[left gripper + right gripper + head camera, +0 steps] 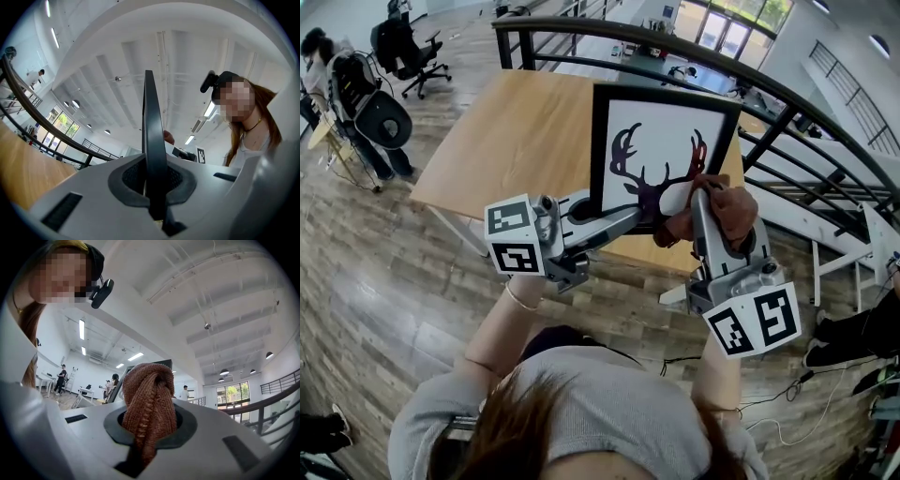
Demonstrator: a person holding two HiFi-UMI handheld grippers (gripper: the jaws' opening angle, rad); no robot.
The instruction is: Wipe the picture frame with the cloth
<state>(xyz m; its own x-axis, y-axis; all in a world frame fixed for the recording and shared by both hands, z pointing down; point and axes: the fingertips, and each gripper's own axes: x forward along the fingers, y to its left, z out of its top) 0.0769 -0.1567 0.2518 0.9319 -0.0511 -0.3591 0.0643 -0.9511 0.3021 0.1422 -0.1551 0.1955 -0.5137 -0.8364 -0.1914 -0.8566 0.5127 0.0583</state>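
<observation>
The left claw (623, 217) is clamped shut on the picture frame (666, 141) at its lower-left corner, about 7 o'clock, holding it upright over the tabletop (506, 141). The right claw (698, 199) is closed on the bunched brown cloth (729, 211), which meets the glass near 5 o'clock. Wiping looks under way. I cannot tell how much is clean, but the upper face probably remains.
</observation>
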